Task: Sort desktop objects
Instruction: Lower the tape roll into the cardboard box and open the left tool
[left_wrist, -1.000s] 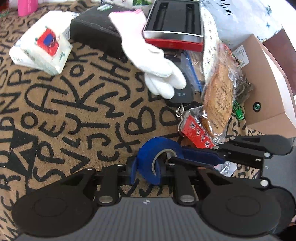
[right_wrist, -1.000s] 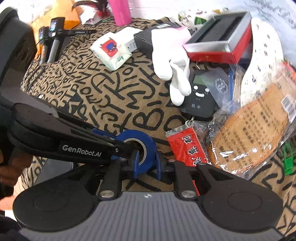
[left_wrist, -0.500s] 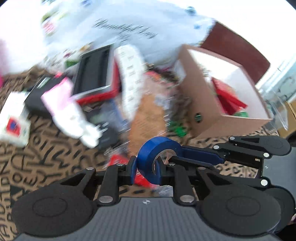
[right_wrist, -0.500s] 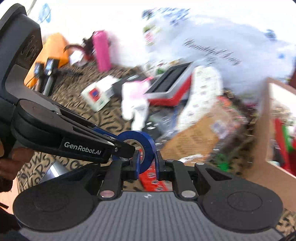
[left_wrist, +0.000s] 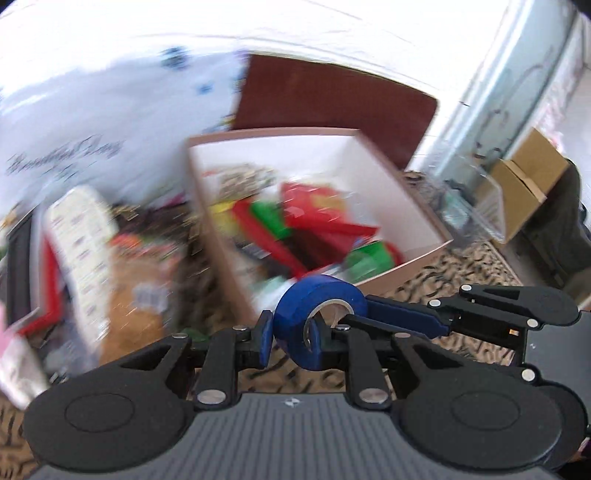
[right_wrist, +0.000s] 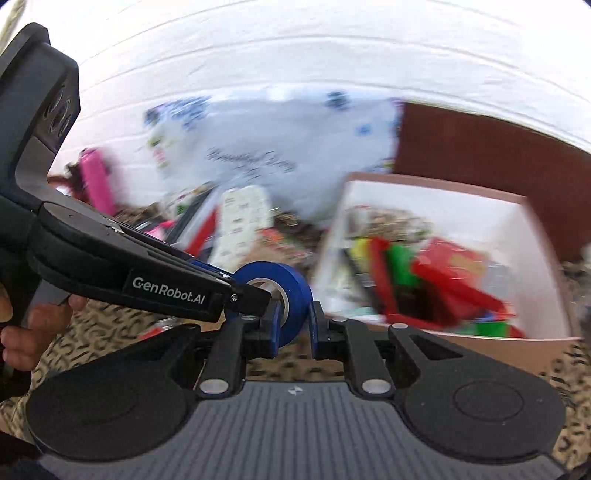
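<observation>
Left wrist view: your left gripper (left_wrist: 291, 341) is clamped across the blue tape roll (left_wrist: 317, 314), one pad (left_wrist: 265, 341) flat on the roll's outer face. Your right gripper (left_wrist: 373, 319) reaches in from the right, its blue finger along the roll's rim, a tip at the core. The roll hangs in the air just in front of the cardboard box (left_wrist: 402, 264) — near the box's front corner, off the patterned cloth (left_wrist: 454, 273). The box holds red and green items, blurred. A white speckled insole (left_wrist: 79, 236) lies left of the box.

Right wrist view: right gripper (right_wrist: 291, 326) is closed on the tape roll's two flat sides (right_wrist: 275, 291); left gripper (right_wrist: 255, 293) comes in from the left, tip at the core. Box (right_wrist: 458, 339) sits right of the roll — contents smeared by motion.
</observation>
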